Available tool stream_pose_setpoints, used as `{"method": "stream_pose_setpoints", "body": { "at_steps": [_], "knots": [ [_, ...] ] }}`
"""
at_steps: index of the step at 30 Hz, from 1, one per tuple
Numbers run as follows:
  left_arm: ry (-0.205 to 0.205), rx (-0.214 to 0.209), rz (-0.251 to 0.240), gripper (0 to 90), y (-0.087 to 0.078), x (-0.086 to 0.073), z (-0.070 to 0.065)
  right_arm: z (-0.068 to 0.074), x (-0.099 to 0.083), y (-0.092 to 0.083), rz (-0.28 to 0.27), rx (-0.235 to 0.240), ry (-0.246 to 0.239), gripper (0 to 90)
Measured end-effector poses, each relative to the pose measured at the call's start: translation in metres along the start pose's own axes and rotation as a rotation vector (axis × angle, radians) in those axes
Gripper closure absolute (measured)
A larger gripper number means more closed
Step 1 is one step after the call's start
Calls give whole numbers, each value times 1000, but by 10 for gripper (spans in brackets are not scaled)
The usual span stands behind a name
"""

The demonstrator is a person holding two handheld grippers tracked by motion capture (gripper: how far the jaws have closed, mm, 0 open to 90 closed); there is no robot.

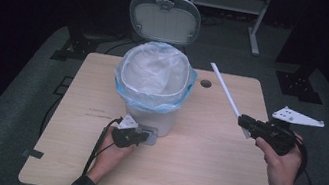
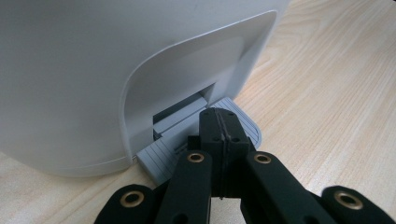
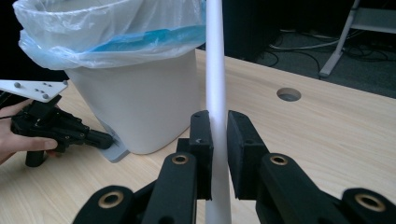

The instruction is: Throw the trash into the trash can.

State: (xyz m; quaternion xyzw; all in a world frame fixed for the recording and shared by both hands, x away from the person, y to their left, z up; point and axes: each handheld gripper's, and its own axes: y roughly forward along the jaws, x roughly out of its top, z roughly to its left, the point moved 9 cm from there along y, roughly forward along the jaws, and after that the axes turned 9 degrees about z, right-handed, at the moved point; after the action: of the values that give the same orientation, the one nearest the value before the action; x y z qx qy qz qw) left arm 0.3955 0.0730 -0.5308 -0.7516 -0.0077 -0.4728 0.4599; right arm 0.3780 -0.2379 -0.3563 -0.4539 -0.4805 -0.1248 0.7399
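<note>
The left tool [image 1: 144, 136] sits low in the lower middle of the high view, held by the left hand [image 1: 111, 153], its jaws pressed fully together and pointing to the upper right. The right tool [image 1: 245, 121] is at the right of the frame, raised in the right hand [image 1: 282, 163], its jaws clamped and pointing left.

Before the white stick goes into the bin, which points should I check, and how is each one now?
1. Lid raised: ok.
2. Left tongs shut, tips on the pedal: ok.
3. Right tongs clamped on the white stick: ok.
4. Bag spread over the rim: ok.
5. Stick above the bin opening: not ok, it is beside it.
6. Room inside the bag: cannot tell.
</note>
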Motion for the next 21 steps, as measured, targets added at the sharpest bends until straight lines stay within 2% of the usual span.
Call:
{"method": "stream_pose_setpoints", "body": {
  "at_steps": [9, 21],
  "knots": [
    [-5, -1, -6, 898, 0, 0, 0, 9, 10, -5, -25, 21, -9, 801],
    [-5, -1, -3, 898, 0, 0, 0, 30, 29, -8, -50, 57, -53, 802]
  ]
}}
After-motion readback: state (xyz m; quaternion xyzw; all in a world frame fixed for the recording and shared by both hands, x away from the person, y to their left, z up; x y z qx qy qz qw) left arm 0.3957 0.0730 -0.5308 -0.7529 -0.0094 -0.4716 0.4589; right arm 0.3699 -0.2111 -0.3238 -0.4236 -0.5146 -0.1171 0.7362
